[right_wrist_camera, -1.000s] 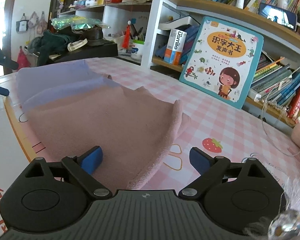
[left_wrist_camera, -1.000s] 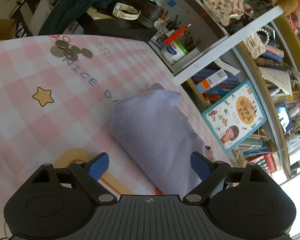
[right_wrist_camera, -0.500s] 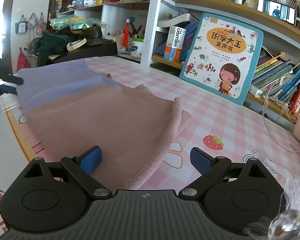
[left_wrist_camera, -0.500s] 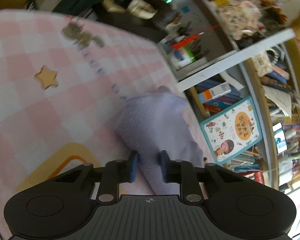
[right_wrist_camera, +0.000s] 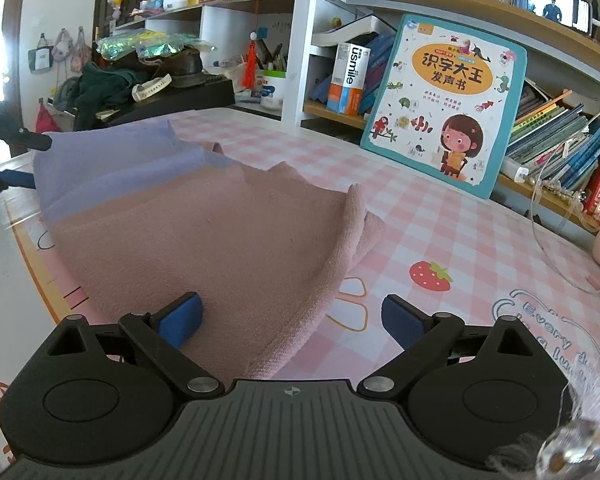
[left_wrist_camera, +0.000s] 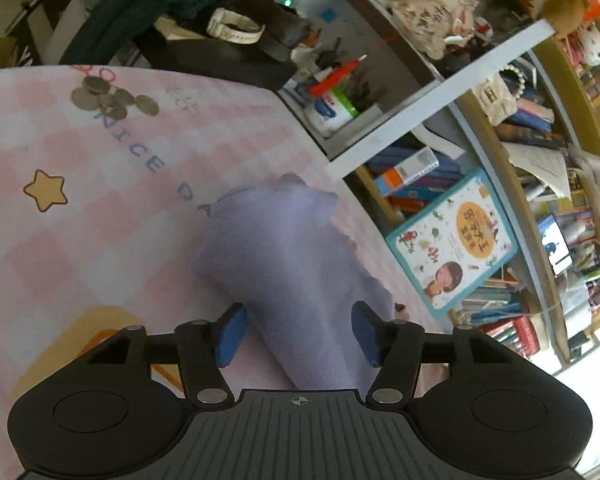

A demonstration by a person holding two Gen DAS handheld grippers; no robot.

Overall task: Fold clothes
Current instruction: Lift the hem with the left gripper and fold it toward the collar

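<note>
A purple cloth (left_wrist_camera: 288,256) lies on the pink checked tablecloth (left_wrist_camera: 80,216) and runs back between the jaws of my left gripper (left_wrist_camera: 298,334). Those jaws are opening and stand half apart, and their blue pads (left_wrist_camera: 232,334) flank the cloth without pressing it. In the right wrist view the purple cloth (right_wrist_camera: 112,164) adjoins a pink cloth (right_wrist_camera: 220,248), which is folded with a raised edge on its right. My right gripper (right_wrist_camera: 290,318) hangs open low over the pink cloth's near corner. The left gripper's fingers (right_wrist_camera: 16,178) show at the purple cloth's far left end.
Several coins (left_wrist_camera: 108,98) lie far left on the table. A picture book (right_wrist_camera: 444,104) leans on the crowded bookshelf (right_wrist_camera: 560,152) behind the table. A pen cup (right_wrist_camera: 272,88) and a dark desk with a watch (left_wrist_camera: 236,32) stand beyond. A thin cable (right_wrist_camera: 540,220) hangs at right.
The left gripper's jaws closed almost fully on the purple cloth's near end half a second ago and have since spread apart again. The right gripper and the pink cloth have not moved.
</note>
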